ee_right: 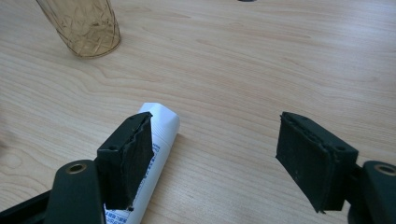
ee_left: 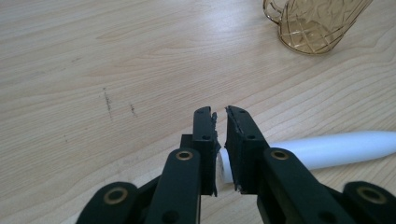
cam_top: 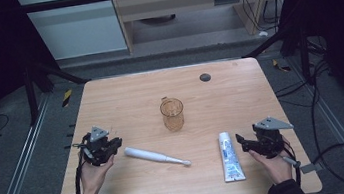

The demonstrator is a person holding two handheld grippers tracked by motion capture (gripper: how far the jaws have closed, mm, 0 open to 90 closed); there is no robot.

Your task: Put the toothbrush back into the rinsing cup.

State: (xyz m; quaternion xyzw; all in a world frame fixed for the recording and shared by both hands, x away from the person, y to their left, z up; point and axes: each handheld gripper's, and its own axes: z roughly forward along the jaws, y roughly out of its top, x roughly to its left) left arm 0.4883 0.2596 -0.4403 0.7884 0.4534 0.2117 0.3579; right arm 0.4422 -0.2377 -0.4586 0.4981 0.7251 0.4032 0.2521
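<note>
A white toothbrush (cam_top: 155, 156) lies on the wooden table (cam_top: 125, 98) with its bristle end toward the right. My left gripper (cam_top: 118, 143) is at its thick handle end. In the left gripper view the jaws (ee_left: 220, 114) stand almost together with the toothbrush (ee_left: 336, 149) handle's rounded end pinched between the pads. A white toothpaste tube (cam_top: 229, 156) lies lengthwise at the front right. My right gripper (cam_top: 240, 141) is just right of it and open. In the right gripper view the toothpaste tube (ee_right: 161, 126) passes under one pad, and nothing is between the jaws (ee_right: 217, 126).
An amber patterned glass cup (cam_top: 172, 113) with a handle stands upright mid-table, also in the left gripper view (ee_left: 310, 23) and the right gripper view (ee_right: 84, 28). A dark round cable hole (cam_top: 204, 77) sits near the far edge. Cables trail on the floor to the right.
</note>
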